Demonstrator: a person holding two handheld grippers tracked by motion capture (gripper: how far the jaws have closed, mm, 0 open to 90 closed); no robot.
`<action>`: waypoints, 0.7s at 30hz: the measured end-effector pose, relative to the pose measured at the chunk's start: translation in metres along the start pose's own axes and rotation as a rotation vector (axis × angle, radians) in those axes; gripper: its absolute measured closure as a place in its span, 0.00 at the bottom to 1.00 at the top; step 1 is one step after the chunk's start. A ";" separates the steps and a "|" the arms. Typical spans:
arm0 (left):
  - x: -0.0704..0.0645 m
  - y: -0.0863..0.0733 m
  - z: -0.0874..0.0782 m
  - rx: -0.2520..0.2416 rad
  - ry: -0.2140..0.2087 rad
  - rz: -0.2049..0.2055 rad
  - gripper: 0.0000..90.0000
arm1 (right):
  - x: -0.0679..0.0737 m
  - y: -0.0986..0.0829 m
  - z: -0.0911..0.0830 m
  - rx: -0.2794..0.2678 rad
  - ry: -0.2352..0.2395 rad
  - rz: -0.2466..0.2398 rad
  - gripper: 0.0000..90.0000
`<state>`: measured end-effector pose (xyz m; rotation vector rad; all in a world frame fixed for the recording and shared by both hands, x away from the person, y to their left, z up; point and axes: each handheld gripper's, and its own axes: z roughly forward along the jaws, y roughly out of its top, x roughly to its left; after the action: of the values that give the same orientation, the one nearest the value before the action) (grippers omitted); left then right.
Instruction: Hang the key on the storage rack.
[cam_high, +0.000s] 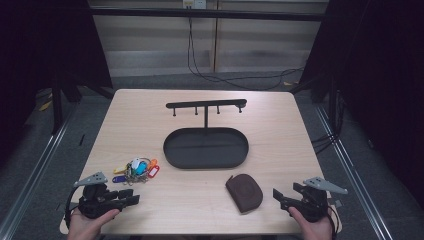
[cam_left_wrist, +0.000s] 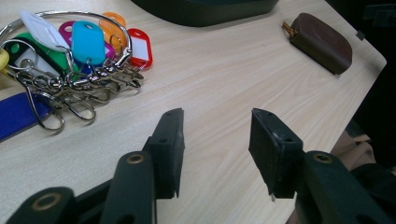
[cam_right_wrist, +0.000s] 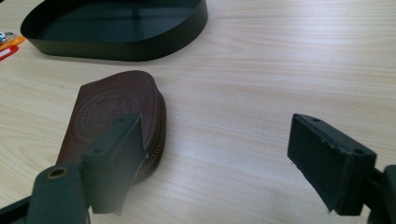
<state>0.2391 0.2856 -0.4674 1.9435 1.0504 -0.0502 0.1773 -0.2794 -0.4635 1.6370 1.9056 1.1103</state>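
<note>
Nothing grasped yet: left gripper (cam_high: 131, 196) parted, key bunch (cam_high: 136, 169) just ahead; right gripper (cam_high: 278, 195) parted, brown pouch (cam_high: 244, 191) beside its jaw.

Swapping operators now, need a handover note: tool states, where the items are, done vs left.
Left tool: open, holding nothing, near the table's front left edge, just short of the key bunch.
Right tool: open, holding nothing, beside the brown leather pouch.
Black tray with its hook rack stands mid-table, holding nothing.
Done: nothing moved yet, by the look of it.
Left: probably keys and pouch to the stand.
</note>
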 end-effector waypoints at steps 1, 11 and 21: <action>0.000 0.001 0.000 -0.006 0.003 -0.011 0.62 | 0.000 0.000 0.000 0.002 0.000 0.000 0.21; 0.006 0.003 -0.003 -0.060 0.003 -0.057 0.59 | -0.001 0.000 0.003 0.015 0.003 0.010 0.21; -0.008 0.027 0.001 0.003 0.014 0.062 0.74 | 0.002 0.000 0.004 0.026 -0.016 -0.014 0.23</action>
<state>0.2527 0.2728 -0.4461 1.9802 0.9993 -0.0033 0.1793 -0.2759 -0.4652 1.6382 1.9259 1.0680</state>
